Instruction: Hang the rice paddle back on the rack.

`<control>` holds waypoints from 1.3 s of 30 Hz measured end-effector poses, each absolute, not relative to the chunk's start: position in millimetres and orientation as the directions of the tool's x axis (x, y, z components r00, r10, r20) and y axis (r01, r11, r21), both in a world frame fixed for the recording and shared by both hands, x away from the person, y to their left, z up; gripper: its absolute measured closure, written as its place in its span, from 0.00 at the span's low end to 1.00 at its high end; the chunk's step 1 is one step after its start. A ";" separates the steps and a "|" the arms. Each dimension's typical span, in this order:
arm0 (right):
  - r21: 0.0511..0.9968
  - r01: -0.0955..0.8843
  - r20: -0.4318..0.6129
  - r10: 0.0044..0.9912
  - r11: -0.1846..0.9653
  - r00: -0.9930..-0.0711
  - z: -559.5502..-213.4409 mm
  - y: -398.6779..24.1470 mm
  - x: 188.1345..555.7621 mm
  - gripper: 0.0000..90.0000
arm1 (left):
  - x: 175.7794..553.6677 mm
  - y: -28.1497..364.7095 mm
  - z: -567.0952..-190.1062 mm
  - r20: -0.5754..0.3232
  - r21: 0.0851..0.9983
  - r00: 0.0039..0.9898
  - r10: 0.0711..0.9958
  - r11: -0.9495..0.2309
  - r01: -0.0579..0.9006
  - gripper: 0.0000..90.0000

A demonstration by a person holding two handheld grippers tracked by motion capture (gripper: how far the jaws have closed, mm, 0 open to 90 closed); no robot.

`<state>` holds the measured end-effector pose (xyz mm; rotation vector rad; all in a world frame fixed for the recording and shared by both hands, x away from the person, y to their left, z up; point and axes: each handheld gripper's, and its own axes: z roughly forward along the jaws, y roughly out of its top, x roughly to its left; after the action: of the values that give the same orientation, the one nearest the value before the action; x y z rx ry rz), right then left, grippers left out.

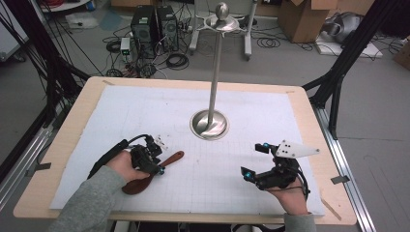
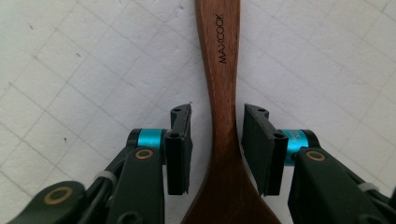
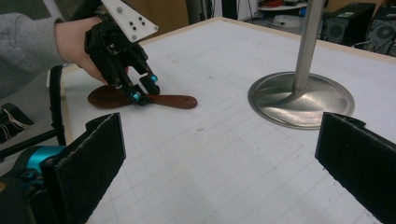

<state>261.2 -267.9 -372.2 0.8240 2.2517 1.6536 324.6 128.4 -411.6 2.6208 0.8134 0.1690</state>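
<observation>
A dark wooden spoon [image 1: 171,158] lies flat on the white gridded mat [image 1: 145,111] at the front left, its handle pointing to the back right. My left gripper [image 1: 157,163] is lowered over it and open. In the left gripper view the jaws straddle the spoon's neck [image 2: 219,51], with a small gap on each side, where the handle widens into the bowl. The right gripper view shows the spoon [image 3: 173,100] under the left gripper [image 3: 144,87]. My right gripper [image 1: 254,160] hovers at the front right, jaws wide open [image 3: 224,163] with nothing between them.
A steel stand with a round base [image 1: 209,124] and a tall pole [image 1: 214,72] rises from the middle of the mat; its base [image 3: 301,98] is close ahead of the right gripper. The table's wooden rim [image 1: 304,111] frames the mat.
</observation>
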 end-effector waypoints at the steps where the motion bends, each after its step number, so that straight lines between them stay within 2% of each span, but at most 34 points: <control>1: 0.929 0.306 0.143 0.560 0.207 -0.816 -372.3 -267.5 261.1 0.00 | 324.5 127.5 -411.6 -0.001 0.397 0.825 0.565 -0.757 0.518 0.72; 5: 0.930 0.301 0.138 0.559 0.211 -0.818 -372.3 -266.8 261.2 0.00 | 323.8 123.4 -410.7 -0.004 0.382 0.837 0.547 -0.773 0.507 0.84; 7: 0.930 0.301 0.138 0.558 0.211 -0.818 -371.9 -266.7 260.9 0.00 | 323.1 123.9 -410.9 -0.005 0.388 0.835 0.550 -0.769 0.508 0.85; 17: 0.929 0.301 0.136 0.558 0.216 -0.819 -371.4 -265.4 260.9 0.00 | 319.5 137.7 -411.4 -0.047 0.483 0.814 0.580 -0.700 0.527 0.86; 28: 0.929 0.301 0.135 0.559 0.215 -0.818 -371.2 -264.6 260.7 0.00 | 310.8 156.1 -385.6 -0.044 0.603 0.787 0.615 -0.611 0.512 0.86; 39: 0.932 0.297 0.134 0.562 0.209 -0.816 -370.5 -265.4 260.2 0.00 | 307.8 162.9 -365.4 -0.073 0.661 0.780 0.621 -0.556 0.504 0.86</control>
<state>260.2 -265.4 -370.5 0.8176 2.2496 1.6482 307.8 162.9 -365.4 2.2791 0.8317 0.2189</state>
